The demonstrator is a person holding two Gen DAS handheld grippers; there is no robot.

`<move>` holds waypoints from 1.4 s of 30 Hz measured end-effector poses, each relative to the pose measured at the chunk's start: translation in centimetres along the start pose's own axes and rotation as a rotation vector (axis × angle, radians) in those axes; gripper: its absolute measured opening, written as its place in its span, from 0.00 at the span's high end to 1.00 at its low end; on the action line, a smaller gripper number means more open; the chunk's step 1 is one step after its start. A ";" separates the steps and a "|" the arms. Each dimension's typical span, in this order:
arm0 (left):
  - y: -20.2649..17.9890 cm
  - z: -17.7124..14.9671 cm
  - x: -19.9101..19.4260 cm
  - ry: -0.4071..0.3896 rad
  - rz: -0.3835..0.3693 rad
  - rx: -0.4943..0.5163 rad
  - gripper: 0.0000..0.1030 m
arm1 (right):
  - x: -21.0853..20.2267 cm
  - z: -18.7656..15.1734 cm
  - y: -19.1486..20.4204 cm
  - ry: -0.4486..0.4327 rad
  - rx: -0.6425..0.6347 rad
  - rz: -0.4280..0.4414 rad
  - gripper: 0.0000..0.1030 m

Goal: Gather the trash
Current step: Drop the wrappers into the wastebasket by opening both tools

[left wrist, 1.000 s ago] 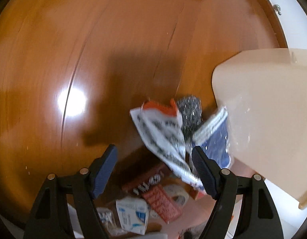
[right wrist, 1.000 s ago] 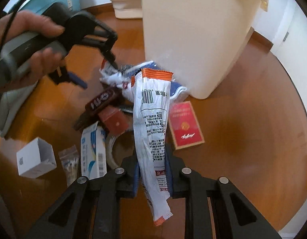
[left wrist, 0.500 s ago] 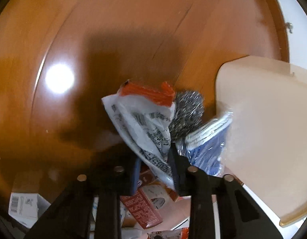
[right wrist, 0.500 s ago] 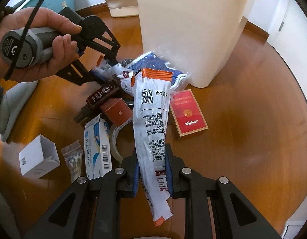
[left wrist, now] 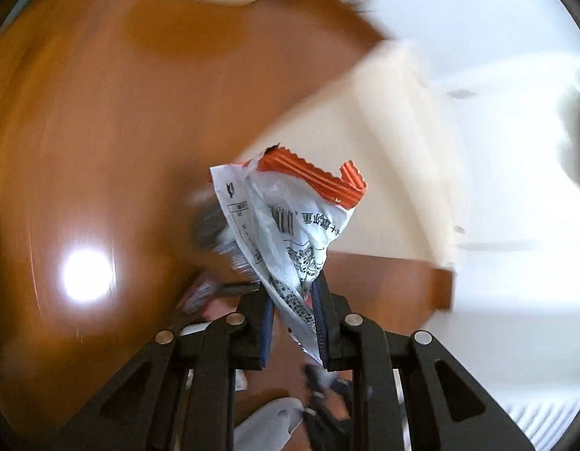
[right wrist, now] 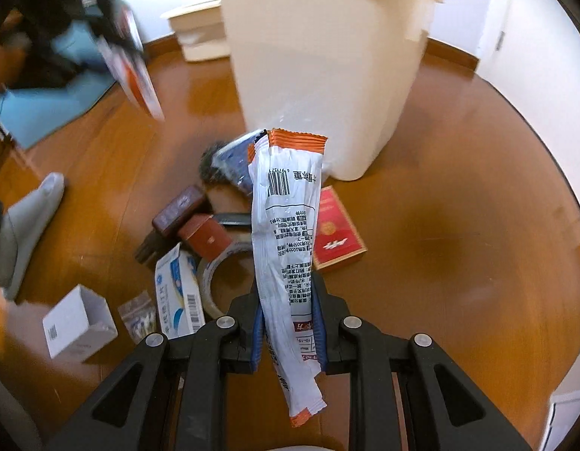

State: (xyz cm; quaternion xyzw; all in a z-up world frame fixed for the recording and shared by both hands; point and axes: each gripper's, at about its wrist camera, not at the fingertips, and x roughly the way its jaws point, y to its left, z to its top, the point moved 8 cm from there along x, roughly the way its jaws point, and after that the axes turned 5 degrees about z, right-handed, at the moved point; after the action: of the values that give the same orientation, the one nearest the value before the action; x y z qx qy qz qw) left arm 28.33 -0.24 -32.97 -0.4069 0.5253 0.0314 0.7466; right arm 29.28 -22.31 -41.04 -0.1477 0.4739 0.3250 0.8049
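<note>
My left gripper [left wrist: 291, 323] is shut on a white wrapper with an orange top [left wrist: 290, 221] and holds it in the air, blurred. It shows at the upper left of the right wrist view [right wrist: 134, 71]. My right gripper [right wrist: 290, 330] is shut on a long white wrapper with orange ends [right wrist: 288, 233], held above the floor. The cream trash bin [right wrist: 323, 71] stands just beyond it. It also shows blurred in the left wrist view [left wrist: 383, 173]. Loose trash lies on the wooden floor [right wrist: 459, 225] in front of the bin.
On the floor lie a red packet [right wrist: 336, 231], a tape roll [right wrist: 214, 278], a blue-and-white carton [right wrist: 179, 293], a white box [right wrist: 77, 325], a small clear bag [right wrist: 137, 315], brown boxes [right wrist: 192, 218], a steel scourer [right wrist: 211, 161] and a blue bag [right wrist: 237, 158]. A blue mat [right wrist: 53, 109] lies far left.
My left gripper closed on the white-and-orange wrapper and lifted it up off the pile, swinging toward the bin. My right gripper kept its wrapper and drew back a little.
</note>
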 end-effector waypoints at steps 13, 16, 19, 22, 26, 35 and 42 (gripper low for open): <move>-17.8 10.2 5.2 0.007 0.095 0.433 0.78 | -1.1 -0.3 -2.7 -0.042 0.123 -0.040 0.79; -15.1 10.1 8.1 0.055 0.201 0.350 0.75 | -1.5 -0.2 -3.2 -0.052 0.140 -0.041 0.79; -14.5 9.5 7.6 0.022 0.226 0.354 0.74 | -2.1 0.0 -3.6 -0.061 0.144 -0.051 0.79; -15.3 8.5 5.6 -0.044 0.197 0.411 0.61 | -3.1 0.6 -4.5 -0.085 0.159 -0.070 0.79; -15.1 8.2 1.7 -0.148 0.146 0.415 0.40 | -6.4 3.5 -6.7 -0.163 0.195 -0.116 0.79; -4.2 3.8 -2.5 -0.219 0.239 0.241 0.27 | -16.7 23.1 -9.3 -0.474 0.065 -0.098 0.79; 4.9 -0.1 2.2 -0.015 0.374 0.059 0.25 | -6.0 30.1 -9.6 -0.183 0.113 0.087 0.76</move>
State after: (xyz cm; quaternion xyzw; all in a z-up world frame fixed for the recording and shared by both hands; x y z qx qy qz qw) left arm 26.92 2.12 -37.55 -0.2798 0.5871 0.1572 0.7432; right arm 53.64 -15.32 -21.29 -0.0509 0.4222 0.3446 0.8369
